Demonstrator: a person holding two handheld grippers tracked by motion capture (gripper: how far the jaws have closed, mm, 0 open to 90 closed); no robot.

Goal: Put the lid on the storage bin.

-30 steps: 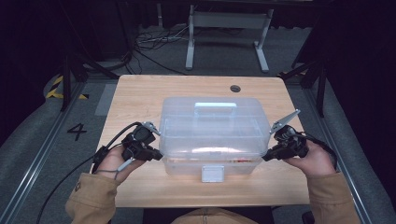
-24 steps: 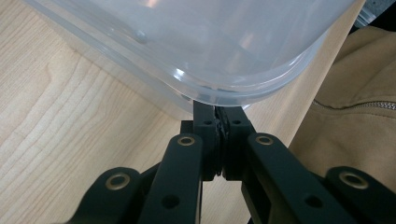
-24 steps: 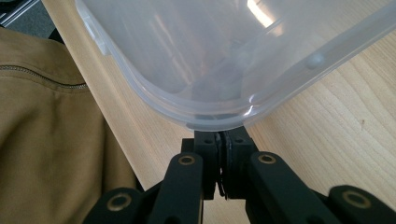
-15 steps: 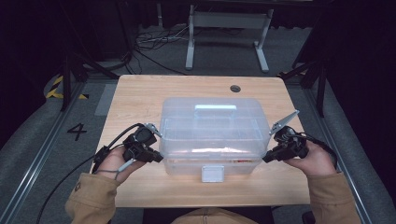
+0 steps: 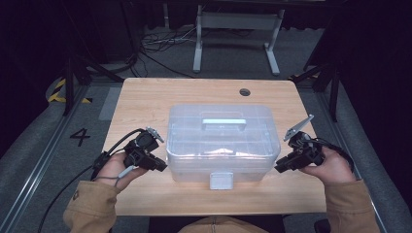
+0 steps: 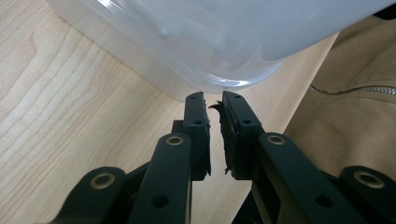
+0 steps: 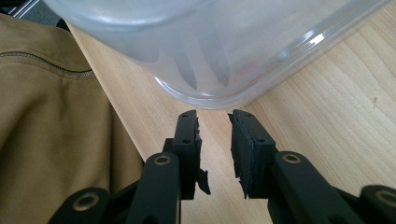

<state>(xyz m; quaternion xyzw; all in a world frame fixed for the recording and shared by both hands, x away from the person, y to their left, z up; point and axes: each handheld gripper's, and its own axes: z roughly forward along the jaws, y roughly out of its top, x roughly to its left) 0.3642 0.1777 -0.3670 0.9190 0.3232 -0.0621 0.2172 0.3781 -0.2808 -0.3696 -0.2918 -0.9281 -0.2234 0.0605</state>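
Clear lidded box (image 5: pixel 222 143) is sitting mid-desk (image 5: pixel 145 97), latch still shut. Left gripper (image 5: pixel 163 166) and right gripper (image 5: pixel 278 169) are flanking its near corners, fingers (image 6: pixel 196 121) just opening slightly, grasping nothing. Box looks placed; opening not started.

clear box (image 5: pixel 223 141) fills mid-table (image 5: pixel 145 97); bare wood all around it.

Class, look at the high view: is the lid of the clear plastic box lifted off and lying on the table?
No: the lid sits closed on the clear plastic box, its front latch hanging down at the near edge.
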